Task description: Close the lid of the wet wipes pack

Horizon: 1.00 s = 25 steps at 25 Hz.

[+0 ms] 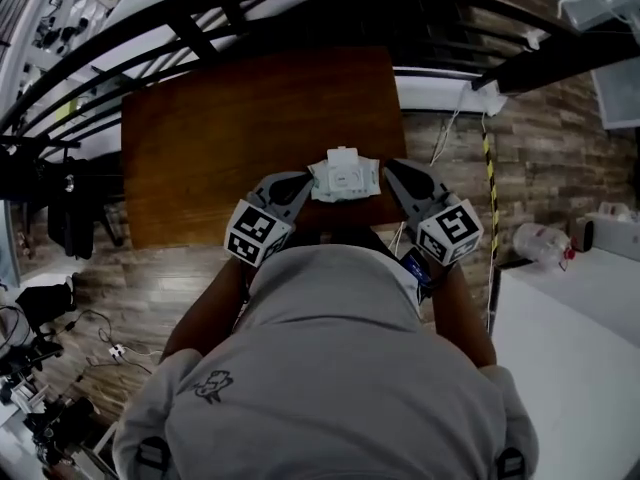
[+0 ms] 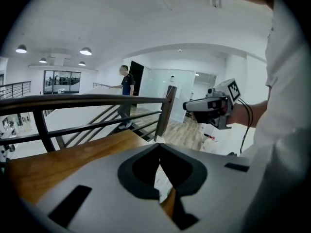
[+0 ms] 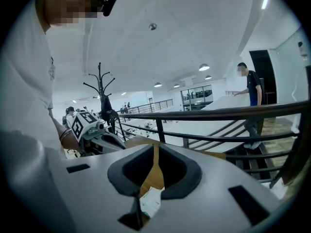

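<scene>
The wet wipes pack (image 1: 345, 179) is white and crumpled and lies at the near edge of a brown wooden table (image 1: 220, 138). A small white flap sticks out past its far edge. My left gripper (image 1: 300, 190) sits just left of the pack and my right gripper (image 1: 397, 183) just right of it, both pointing inward. In the left gripper view the jaws (image 2: 159, 149) are shut, with a sliver of the pack (image 2: 163, 181) showing through the slit. The right gripper (image 3: 155, 147) is shut too, with the pack (image 3: 150, 201) and table below it. Neither holds anything.
A dark metal railing (image 1: 300, 8) curves behind the table, with stairs beyond. A white counter (image 1: 570, 348) stands at the right, a plastic item (image 1: 540, 243) at its far corner. A person (image 2: 127, 89) walks on the stairs. A coat rack (image 3: 99, 91) stands further off.
</scene>
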{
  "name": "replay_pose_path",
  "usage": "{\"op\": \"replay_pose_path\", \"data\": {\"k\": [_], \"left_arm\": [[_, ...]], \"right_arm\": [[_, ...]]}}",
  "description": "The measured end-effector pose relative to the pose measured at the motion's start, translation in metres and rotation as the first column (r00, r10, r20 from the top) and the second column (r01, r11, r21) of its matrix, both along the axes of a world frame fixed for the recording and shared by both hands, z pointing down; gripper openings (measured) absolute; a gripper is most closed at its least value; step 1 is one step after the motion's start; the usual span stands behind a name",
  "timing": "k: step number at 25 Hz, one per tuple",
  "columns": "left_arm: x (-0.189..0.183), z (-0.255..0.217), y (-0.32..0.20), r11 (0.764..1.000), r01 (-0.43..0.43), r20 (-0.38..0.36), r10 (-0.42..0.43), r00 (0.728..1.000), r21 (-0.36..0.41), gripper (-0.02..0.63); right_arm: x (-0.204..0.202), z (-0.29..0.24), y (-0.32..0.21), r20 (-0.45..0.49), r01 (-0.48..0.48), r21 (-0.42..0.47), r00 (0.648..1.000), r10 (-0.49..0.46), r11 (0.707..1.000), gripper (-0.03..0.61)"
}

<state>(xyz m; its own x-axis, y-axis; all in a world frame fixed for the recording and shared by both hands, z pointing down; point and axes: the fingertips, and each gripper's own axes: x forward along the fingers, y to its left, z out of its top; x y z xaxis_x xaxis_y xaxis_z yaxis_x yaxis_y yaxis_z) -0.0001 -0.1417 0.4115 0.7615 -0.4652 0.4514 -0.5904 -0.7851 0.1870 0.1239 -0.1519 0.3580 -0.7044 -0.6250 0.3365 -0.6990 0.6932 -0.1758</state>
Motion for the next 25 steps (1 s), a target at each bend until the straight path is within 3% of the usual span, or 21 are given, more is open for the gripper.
{"op": "replay_pose_path", "data": {"k": [5, 11, 14, 25], "left_arm": [[0.009, 0.026, -0.006, 0.996, 0.041, -0.002, -0.042, 0.999, -0.080, 0.012], [0.012, 0.052, -0.013, 0.990, 0.077, 0.039, -0.073, 0.997, -0.115, 0.012], [0.011, 0.062, -0.013, 0.980, 0.114, 0.037, -0.110, 0.993, -0.163, 0.012], [0.021, 0.103, -0.010, 0.969, 0.143, 0.104, -0.124, 0.987, -0.201, 0.012]], "right_arm": [[-0.003, 0.022, -0.012, 0.022, 0.074, -0.056, 0.997, -0.073, 0.996, 0.037], [-0.004, 0.042, -0.022, 0.046, 0.157, -0.105, 0.987, -0.153, 0.982, 0.039], [-0.002, 0.052, -0.027, 0.061, 0.188, -0.132, 0.982, -0.181, 0.973, 0.073], [0.006, 0.107, -0.038, 0.083, 0.261, -0.228, 0.965, -0.249, 0.938, 0.124]]}}
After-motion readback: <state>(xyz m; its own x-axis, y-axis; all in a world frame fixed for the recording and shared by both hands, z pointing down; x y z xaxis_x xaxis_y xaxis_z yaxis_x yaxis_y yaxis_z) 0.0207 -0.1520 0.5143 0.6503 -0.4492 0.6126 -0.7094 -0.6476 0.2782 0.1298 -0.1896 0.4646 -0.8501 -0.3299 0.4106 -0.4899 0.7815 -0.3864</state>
